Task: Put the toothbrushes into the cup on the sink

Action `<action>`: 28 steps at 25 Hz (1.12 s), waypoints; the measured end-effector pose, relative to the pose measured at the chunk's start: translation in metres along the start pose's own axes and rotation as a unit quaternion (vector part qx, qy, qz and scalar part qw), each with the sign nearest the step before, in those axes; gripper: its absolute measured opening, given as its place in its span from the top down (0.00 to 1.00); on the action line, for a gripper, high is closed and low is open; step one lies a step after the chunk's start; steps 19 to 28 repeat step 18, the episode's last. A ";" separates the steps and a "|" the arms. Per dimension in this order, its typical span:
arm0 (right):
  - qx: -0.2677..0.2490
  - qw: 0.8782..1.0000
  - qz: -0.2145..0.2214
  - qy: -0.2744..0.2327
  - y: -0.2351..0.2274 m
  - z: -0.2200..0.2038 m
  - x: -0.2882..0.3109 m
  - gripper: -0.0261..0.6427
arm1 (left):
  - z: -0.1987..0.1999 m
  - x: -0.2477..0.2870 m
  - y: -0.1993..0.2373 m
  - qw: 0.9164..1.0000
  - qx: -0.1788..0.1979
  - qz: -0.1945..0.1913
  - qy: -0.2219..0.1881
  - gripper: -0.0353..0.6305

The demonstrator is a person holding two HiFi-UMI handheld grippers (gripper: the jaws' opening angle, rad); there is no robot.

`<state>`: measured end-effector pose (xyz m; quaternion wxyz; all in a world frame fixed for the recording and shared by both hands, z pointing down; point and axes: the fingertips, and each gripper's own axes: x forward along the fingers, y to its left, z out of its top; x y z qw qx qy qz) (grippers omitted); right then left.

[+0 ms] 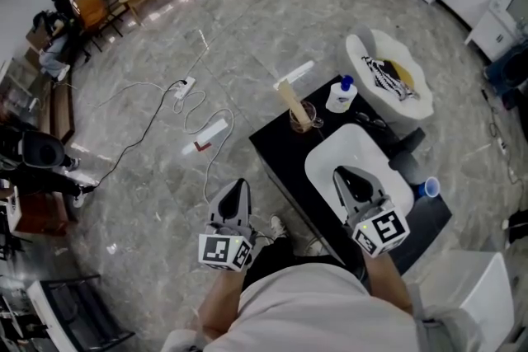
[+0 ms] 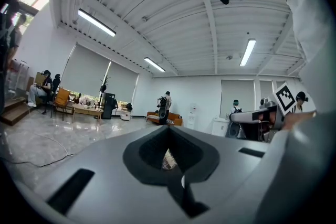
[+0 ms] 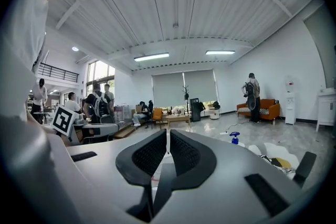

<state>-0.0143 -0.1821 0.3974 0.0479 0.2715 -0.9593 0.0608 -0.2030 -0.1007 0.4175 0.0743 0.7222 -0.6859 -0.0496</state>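
On the black table (image 1: 276, 146) lies a white sink basin (image 1: 330, 161). At its far left corner stands a small brownish cup (image 1: 304, 119) with a long pale wooden piece leaning in it. I cannot pick out any toothbrushes for certain. My right gripper (image 1: 342, 174) hovers over the basin, jaws together and empty; in the right gripper view (image 3: 168, 136) the pads meet with nothing between them. My left gripper (image 1: 240, 187) hangs over the floor, left of the table, shut and empty, and its own view (image 2: 168, 131) looks out level across the room.
A white bottle with a blue cap (image 1: 340, 95) stands behind the basin and also shows as the bottle (image 3: 234, 137). A white round tub (image 1: 421, 99) holds a striped cloth. A blue cup (image 1: 426, 188) sits at the table's right. Cables and a power strip (image 1: 183, 86) lie on the floor.
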 end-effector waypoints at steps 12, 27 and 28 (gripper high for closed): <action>-0.008 1.000 -0.002 0.013 -0.005 -0.001 0.007 0.89 | -0.006 0.016 -0.001 1.000 -0.007 -0.019 -0.011 0.94; -0.013 1.000 -0.001 0.013 -0.003 0.004 0.014 0.89 | -0.004 0.020 0.001 1.000 -0.020 -0.020 -0.008 0.94; -0.013 1.000 -0.001 0.013 -0.003 0.004 0.014 0.89 | -0.004 0.020 0.001 1.000 -0.020 -0.020 -0.008 0.94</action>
